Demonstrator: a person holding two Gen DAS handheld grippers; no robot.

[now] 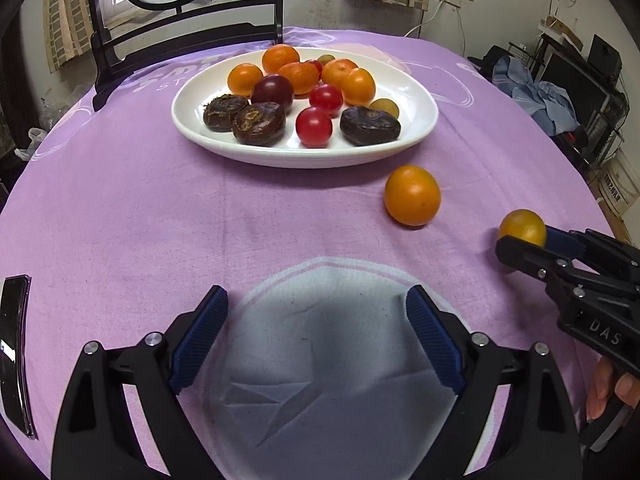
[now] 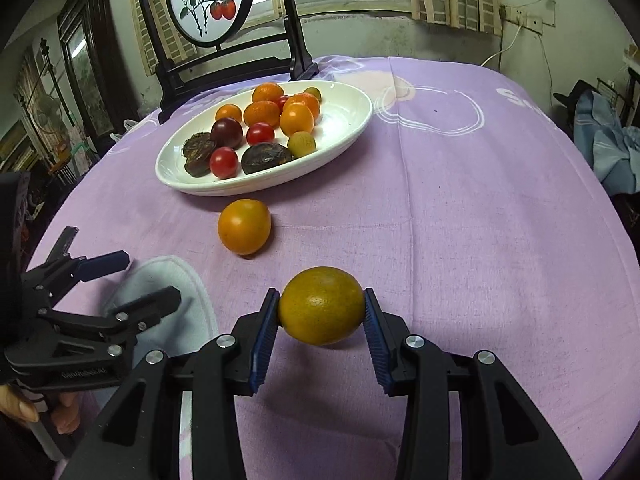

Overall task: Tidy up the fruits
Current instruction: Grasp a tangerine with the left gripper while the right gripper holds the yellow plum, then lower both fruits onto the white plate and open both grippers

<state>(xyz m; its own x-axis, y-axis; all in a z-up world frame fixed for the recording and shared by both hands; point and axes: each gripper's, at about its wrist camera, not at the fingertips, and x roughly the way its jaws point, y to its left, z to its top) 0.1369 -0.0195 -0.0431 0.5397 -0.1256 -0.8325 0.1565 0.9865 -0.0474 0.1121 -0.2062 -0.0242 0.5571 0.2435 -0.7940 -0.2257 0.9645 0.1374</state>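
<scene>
A white oval plate (image 2: 344,120) is sitting on a purple tablecloth (image 2: 460,220), holding six orange fruits, three red tomatoes, one dark purple tomato, three dark brown fruits and two greenish-yellow ones. One orange tomato (image 2: 244,226) is lying just beside the plate. The right gripper (image 2: 321,312) is clamping a yellow-orange fruit (image 2: 321,306). The left gripper (image 1: 316,340) is hovering wide open, holding nothing.

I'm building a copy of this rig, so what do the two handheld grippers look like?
Both match: the left gripper and right gripper have matte black plastic linkage arms joined by round silver bolts, each finger ending in a ribbed blue pad. The right gripper's body carries pale raised lettering in the left wrist view. No cables or sleeves show.
</scene>
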